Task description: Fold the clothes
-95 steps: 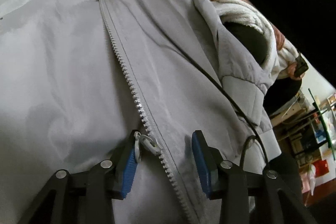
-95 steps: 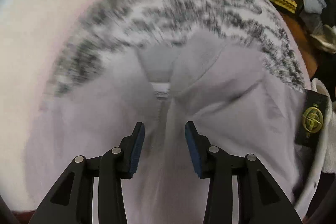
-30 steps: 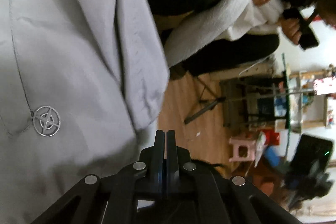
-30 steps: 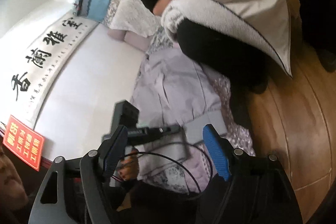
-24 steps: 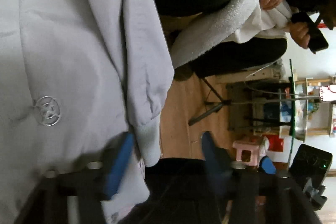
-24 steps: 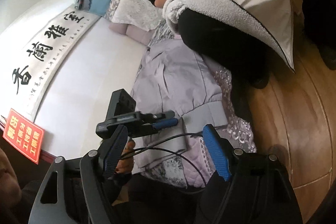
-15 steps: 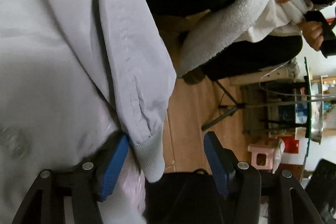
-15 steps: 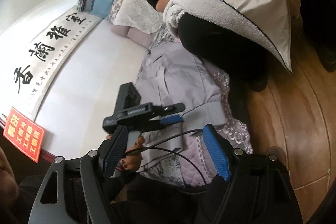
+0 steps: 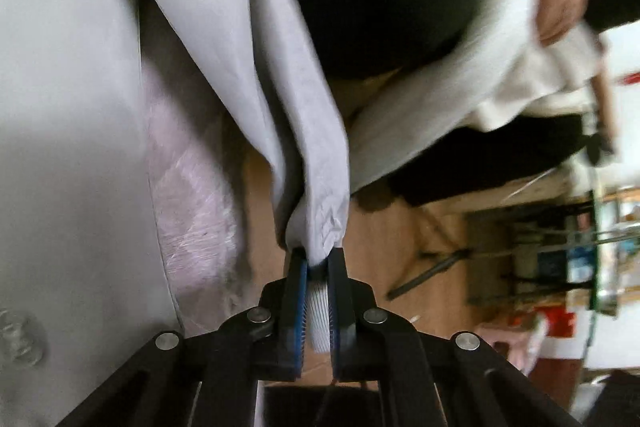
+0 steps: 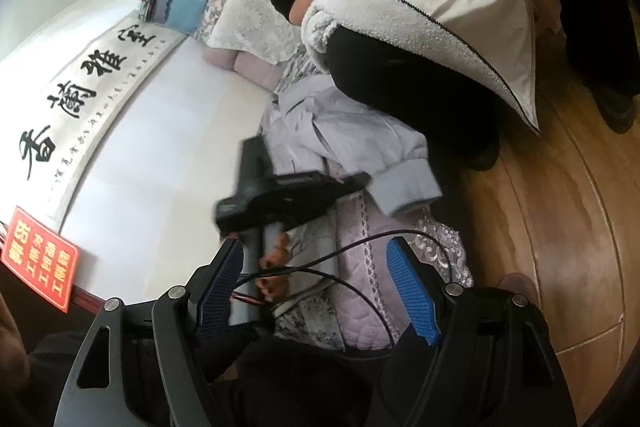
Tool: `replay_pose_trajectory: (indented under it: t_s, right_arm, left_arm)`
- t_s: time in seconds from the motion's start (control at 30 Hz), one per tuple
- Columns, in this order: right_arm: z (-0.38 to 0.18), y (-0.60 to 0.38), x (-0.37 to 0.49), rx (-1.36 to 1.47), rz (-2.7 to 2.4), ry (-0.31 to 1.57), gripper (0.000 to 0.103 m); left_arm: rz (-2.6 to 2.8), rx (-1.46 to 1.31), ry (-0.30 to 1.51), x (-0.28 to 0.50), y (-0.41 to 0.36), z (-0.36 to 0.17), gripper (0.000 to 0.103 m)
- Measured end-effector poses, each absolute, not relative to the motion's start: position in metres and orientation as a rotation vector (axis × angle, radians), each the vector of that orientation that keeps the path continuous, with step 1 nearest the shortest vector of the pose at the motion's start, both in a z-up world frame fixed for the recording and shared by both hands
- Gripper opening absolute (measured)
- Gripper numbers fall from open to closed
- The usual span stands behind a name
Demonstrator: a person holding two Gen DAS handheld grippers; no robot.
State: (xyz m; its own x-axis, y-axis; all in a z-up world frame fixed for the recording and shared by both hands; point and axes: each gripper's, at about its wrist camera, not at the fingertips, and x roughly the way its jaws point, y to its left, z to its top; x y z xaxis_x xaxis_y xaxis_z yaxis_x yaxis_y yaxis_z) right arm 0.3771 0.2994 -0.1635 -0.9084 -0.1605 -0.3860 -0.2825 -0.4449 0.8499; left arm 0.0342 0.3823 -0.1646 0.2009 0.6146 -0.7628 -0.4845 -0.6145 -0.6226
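The left gripper [image 9: 318, 267], just closed, pinches the grey jacket's [image 9: 80, 67] ribbed sleeve cuff [image 9: 320, 315]. The right gripper [image 10: 316, 291] gapes empty. Carry the sleeve left across the jacket without letting it twist.

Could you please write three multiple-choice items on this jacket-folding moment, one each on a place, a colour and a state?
1. Where is the left gripper clamped on the grey jacket?
A. the sleeve cuff
B. the collar
C. the zip pull

2. What colour are the right gripper's pads?
A. red
B. blue
C. yellow

3. How do the right gripper's jaws stand?
A. shut on a sleeve
B. shut on nothing
C. open, holding nothing

Key: 1 A, ribbed cuff sits pinched between the pads; 2 B, both pads show blue; 3 C, they stand wide apart, only a cable passing beyond them.
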Motion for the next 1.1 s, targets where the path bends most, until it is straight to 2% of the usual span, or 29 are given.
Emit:
replay_pose_trajectory:
  t_s: [0.2, 0.4, 0.53, 0.63, 0.73, 0.77, 0.83, 0.87, 0.9, 1.07, 1.1]
  right_arm:
    - [-0.151, 0.292, 0.372, -0.646, 2.57, 1.58, 0.078]
    - [-0.135, 0.28, 0.337, -0.717, 2.641, 1.531, 0.078]
    - [-0.125, 0.265, 0.296, -0.791, 2.714, 1.504, 0.078]
    - [-0.119, 0.25, 0.258, -0.871, 2.754, 1.492, 0.078]
    - [-0.115, 0.235, 0.212, -0.963, 2.783, 1.465, 0.078]
    - [-0.113, 0.229, 0.196, -0.991, 2.795, 1.447, 0.078]
    - [-0.109, 0.222, 0.166, -1.035, 2.811, 1.41, 0.078]
    - [-0.105, 0.216, 0.145, -1.062, 2.814, 1.382, 0.078]
    - [-0.101, 0.211, 0.123, -1.089, 2.817, 1.352, 0.079]
    - [-0.084, 0.18, 0.01, -1.154, 2.936, 1.128, 0.079]
    - [-0.089, 0.179, -0.008, -1.162, 2.936, 1.125, 0.079]
  left_arm:
    - [1.522, -1.401, -0.361, 0.017, 0.299, -0.075, 0.004]
    - [1.747, -1.193, -0.544, -0.021, 0.13, -0.007, 0.004]
    - [1.976, -1.192, -0.612, -0.043, 0.026, -0.018, 0.004]
    - [2.055, -1.288, -0.663, -0.065, -0.025, -0.052, 0.004]
    - [2.096, -1.396, -0.636, -0.082, -0.048, -0.093, 0.007]
    - [2.089, -1.456, -0.634, -0.089, -0.055, -0.11, 0.012]
    - [2.096, -1.535, -0.655, -0.095, -0.069, -0.131, 0.033]
    - [2.102, -1.541, -0.674, -0.096, -0.078, -0.136, 0.047]
    - [2.111, -1.539, -0.695, -0.095, -0.088, -0.139, 0.055]
    - [2.219, -1.365, -0.814, -0.08, -0.138, -0.117, 0.06]
    - [2.216, -1.304, -0.825, -0.076, -0.137, -0.108, 0.064]
